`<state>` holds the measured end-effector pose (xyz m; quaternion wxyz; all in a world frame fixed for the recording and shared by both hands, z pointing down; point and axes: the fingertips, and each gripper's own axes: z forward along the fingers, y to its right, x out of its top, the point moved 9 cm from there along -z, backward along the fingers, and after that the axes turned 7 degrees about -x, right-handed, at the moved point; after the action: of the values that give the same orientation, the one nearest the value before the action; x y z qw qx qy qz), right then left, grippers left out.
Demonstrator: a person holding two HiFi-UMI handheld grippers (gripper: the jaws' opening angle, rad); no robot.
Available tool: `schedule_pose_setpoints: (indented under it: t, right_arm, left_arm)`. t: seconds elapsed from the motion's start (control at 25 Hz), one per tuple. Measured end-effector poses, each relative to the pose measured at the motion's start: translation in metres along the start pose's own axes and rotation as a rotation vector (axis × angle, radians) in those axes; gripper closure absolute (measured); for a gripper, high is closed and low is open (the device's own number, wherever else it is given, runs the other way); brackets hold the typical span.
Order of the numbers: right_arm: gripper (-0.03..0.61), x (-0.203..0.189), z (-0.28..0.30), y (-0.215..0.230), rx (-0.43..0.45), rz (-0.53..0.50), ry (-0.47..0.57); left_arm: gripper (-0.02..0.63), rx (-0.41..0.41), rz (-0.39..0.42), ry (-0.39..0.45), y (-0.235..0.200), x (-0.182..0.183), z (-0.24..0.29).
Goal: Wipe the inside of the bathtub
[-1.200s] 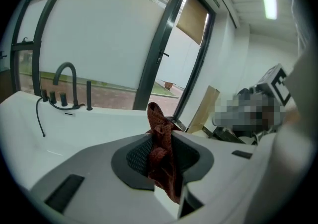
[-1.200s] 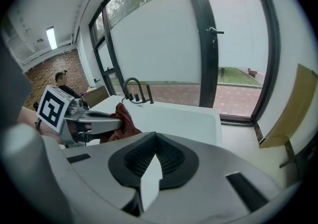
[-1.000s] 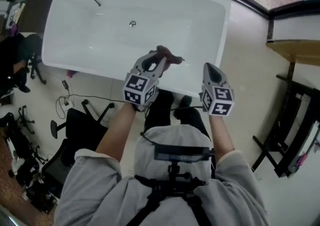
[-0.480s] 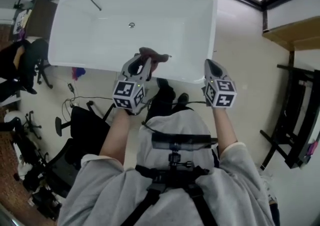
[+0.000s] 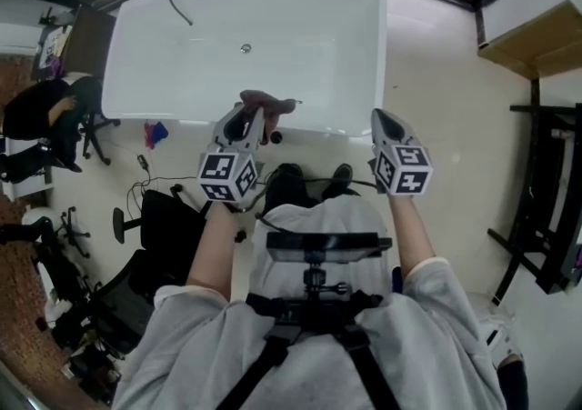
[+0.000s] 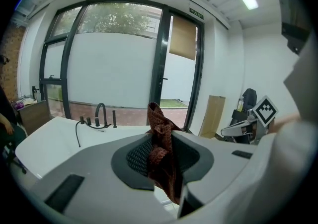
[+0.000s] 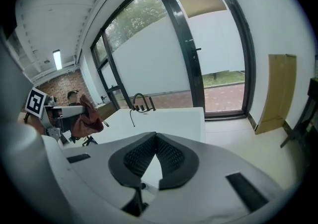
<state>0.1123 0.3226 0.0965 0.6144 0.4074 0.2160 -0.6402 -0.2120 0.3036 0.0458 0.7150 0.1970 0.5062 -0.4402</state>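
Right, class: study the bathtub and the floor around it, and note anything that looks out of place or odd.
Nothing looks spilled or broken. Two oddities: a black cable trails loose across the floor beside the bathtub, and a small red-and-blue item lies near it.

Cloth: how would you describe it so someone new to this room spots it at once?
Find the big white bathtub, then its near rim, where the left gripper hangs. The cloth is the crumpled reddish-brown rag pinched in that gripper. It is the only soft, dark red thing against the white bathtub, and the right gripper beside it is shut and empty.
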Motion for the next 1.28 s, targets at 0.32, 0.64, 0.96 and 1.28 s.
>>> schedule_pose_setpoints:
  t: [0.32,0.64,0.96,1.28]
  right_arm:
    - [0.569,-0.008,-0.020,-0.044,-0.034,0.014,0.053]
    - [0.569,-0.020,-0.027,-0.095,-0.089,0.025,0.058]
    - [0.571,-0.028,-0.025,-0.130,-0.076,0.014,0.041]
    - [0.571,-0.030,-0.024,-0.133,-0.061,-0.013,0.028]
  left_arm:
    - [0.523,-0.005,0.014,-0.009,-0.045,-0.006,-0.046]
    - [0.523,-0.043,0.011,0.006,-0.095,-0.016,-0.084]
    - [0.523,0.004,-0.005,0.010,-0.128,-0.024,-0.122]
    - [0.523,0.049,-0.039,0.027,-0.129,-0.032,-0.142]
